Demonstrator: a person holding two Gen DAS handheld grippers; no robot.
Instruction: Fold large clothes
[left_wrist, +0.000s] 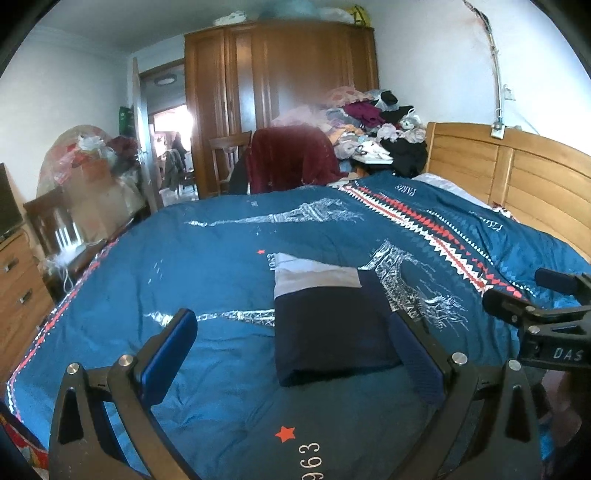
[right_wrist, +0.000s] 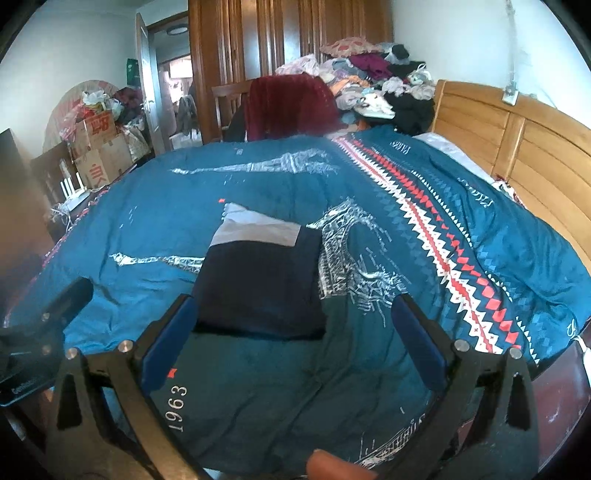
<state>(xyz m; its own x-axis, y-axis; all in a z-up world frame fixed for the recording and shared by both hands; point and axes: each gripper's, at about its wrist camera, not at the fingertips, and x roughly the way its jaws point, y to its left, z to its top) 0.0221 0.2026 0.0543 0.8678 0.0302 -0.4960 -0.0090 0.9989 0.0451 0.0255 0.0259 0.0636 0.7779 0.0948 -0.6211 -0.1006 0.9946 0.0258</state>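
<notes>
A dark navy garment with a light grey band (left_wrist: 328, 325) lies folded into a neat rectangle on the blue patterned bedspread (left_wrist: 207, 258). My left gripper (left_wrist: 291, 350) hovers just in front of it, open, with nothing between its blue pads. The right gripper shows at the right edge of the left wrist view as a black clamp (left_wrist: 535, 310). In the right wrist view the same folded garment (right_wrist: 258, 284) rests just beyond my right gripper (right_wrist: 295, 336), which is open and empty. The left gripper's body (right_wrist: 44, 325) appears at that view's left edge.
A wooden headboard (left_wrist: 517, 173) borders the bed on the right. Behind the bed stand a chair draped in maroon cloth (left_wrist: 291, 158), a heap of clothes (left_wrist: 373, 125) and a tall wardrobe (left_wrist: 277, 92). Boxes and bags (right_wrist: 96, 147) crowd the left wall by the open door.
</notes>
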